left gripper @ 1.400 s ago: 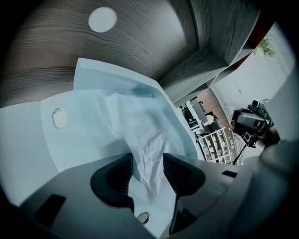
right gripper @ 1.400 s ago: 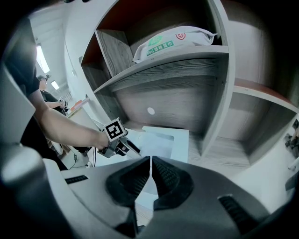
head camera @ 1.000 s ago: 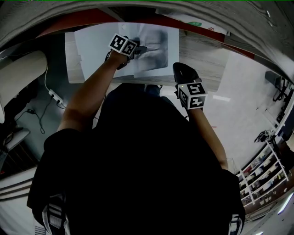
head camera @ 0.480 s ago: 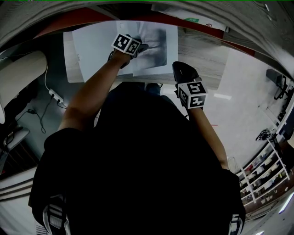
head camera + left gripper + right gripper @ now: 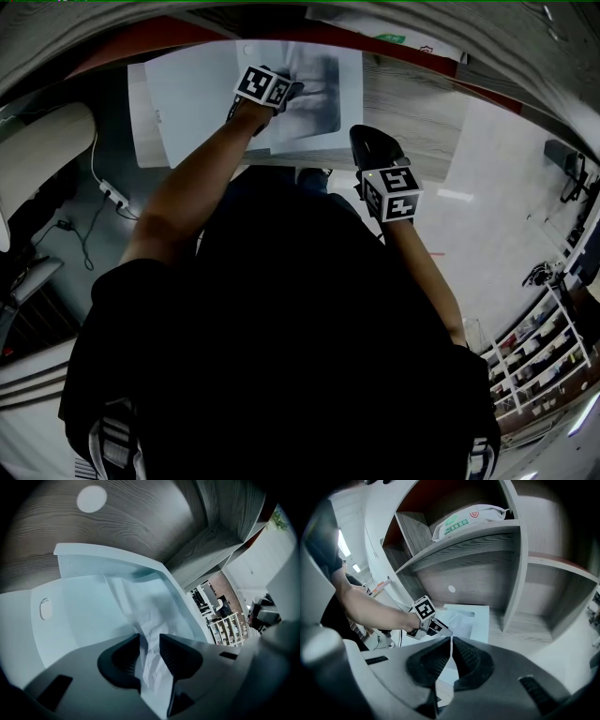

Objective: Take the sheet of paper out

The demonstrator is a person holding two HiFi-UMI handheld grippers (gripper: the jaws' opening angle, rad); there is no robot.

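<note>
sheet of paper, white and crumpled (image 5: 153,673), is rising as a creased ridge between the jaws of the left gripper (image 5: 150,638), and its far part is lying inside the pale translucent plastic sleeve (image 5: 79,620). those jaws have just been closing but are standing apart, and as far as i am judging the pads are not yet pressing. the right gripper (image 5: 451,639), jaws together, is pinching what is looking like the sleeve's thin near edge. this is close to the front edge of the grey wood-grain shelf board (image 5: 412,112) that is carrying the sleeve.

the pinch is the risky part. if the pads are catching only the crest of the ridge, a pull is likely tearing the paper rather than sliding it. if they are also biting the sleeve's top film, sheet and sleeve are moving as one and nothing is coming out. the right grip is sitting on a very thin edge. should it be slipping, the sleeve is following the pull toward the board's front edge, possibly going over.
</note>
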